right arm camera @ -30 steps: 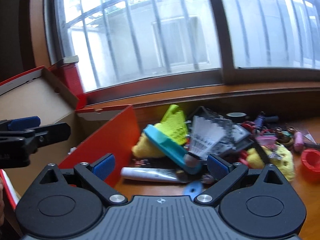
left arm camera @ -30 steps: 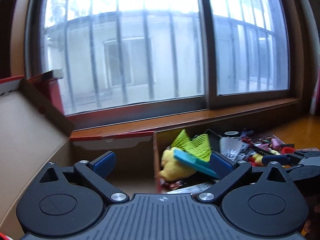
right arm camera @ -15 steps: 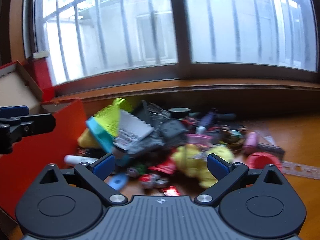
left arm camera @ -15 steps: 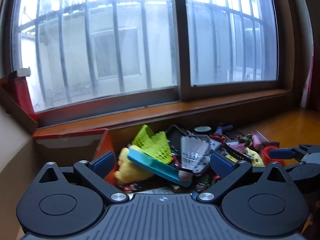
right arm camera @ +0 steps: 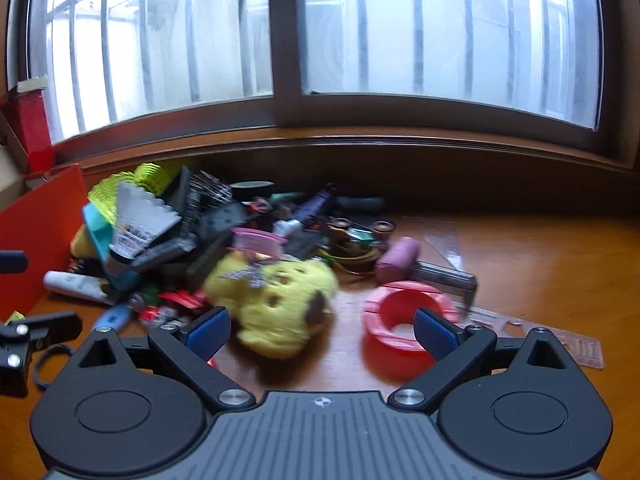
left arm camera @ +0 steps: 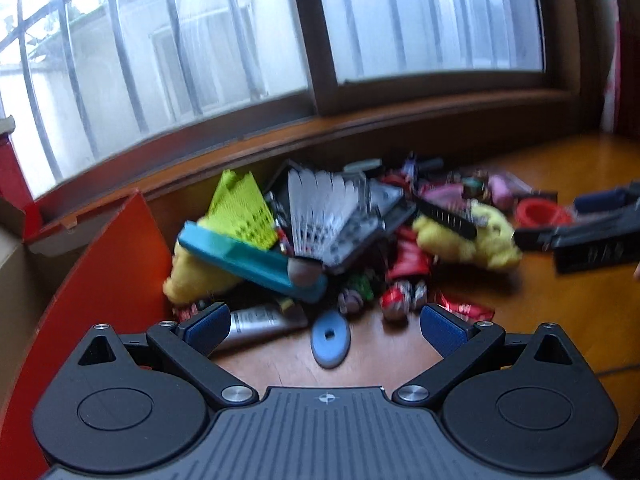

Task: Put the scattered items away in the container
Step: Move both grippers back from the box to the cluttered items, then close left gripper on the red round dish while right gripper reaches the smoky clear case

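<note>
- Left gripper point(left arm camera: 323, 325): jaws spread wide, nothing between the blue pads, touching nothing; hovers over the desk's near edge, facing the pile.
- Right gripper point(right arm camera: 322, 330): jaws also spread wide, empty; yellow plush point(right arm camera: 276, 300) sits just ahead of the gap, red ring point(right arm camera: 404, 322) beside the right pad. Contact can't be told, view is blurred.
- Pile of items lies on the wooden desk point(left arm camera: 560, 300) against the sill-side edge, just right of the box.
- Box point(left arm camera: 116, 264): red outer wall at the desk's left end, flaps open.
- Teal bar point(left arm camera: 252, 262): long axis diagonal, high end toward the box, low end toward the desk's near edge; rests on a second yellow plush point(left arm camera: 192, 276).
- Shuttlecock point(left arm camera: 320, 216): cork end down on the teal bar, feathers fanning up toward the window.
- Tube point(left arm camera: 260, 322): lies flat, long axis roughly along the desk's near edge, just beside the left pad.
- Blue disc point(left arm camera: 330, 340): flat on the desk, ahead of the left gripper's gap, apart from the pads.
- Neon-yellow mesh piece point(left arm camera: 242, 208): tilted up at the back of the pile, near the box.
- Pink eraser-like block point(right arm camera: 398, 260) and clear ruler point(right arm camera: 536, 332): toward the desk's right side, behind and beside the red ring.
</note>
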The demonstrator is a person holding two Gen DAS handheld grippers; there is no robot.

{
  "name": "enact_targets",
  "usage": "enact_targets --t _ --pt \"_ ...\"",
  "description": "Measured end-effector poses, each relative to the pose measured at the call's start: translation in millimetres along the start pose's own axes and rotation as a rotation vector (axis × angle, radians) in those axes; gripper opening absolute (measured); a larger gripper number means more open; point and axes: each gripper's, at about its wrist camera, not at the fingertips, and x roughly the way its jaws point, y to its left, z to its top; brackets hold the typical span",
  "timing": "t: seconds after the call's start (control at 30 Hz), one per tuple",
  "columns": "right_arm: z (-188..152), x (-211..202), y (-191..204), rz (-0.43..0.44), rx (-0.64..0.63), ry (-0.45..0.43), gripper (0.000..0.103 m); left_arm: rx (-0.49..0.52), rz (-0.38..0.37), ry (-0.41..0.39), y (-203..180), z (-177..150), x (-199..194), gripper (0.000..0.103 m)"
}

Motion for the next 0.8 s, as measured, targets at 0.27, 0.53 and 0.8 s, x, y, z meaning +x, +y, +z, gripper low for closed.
enact_targets --t 0.27,0.53,0.8 --pt "-2 17 -29 0.016 -0.016 0.019 0.099 -0.064 0.025 0.046 -15 -1 30 0.099" --pt "-1 32 -47 0.019 -0.035 0.013 0.099 -0.028 0.019 0.064 -39 5 30 0.099" --pt "4 35 -51 -0.033 -0.007 0.000 0.097 0.056 -0.047 0.013 -49 18 20 0.100"
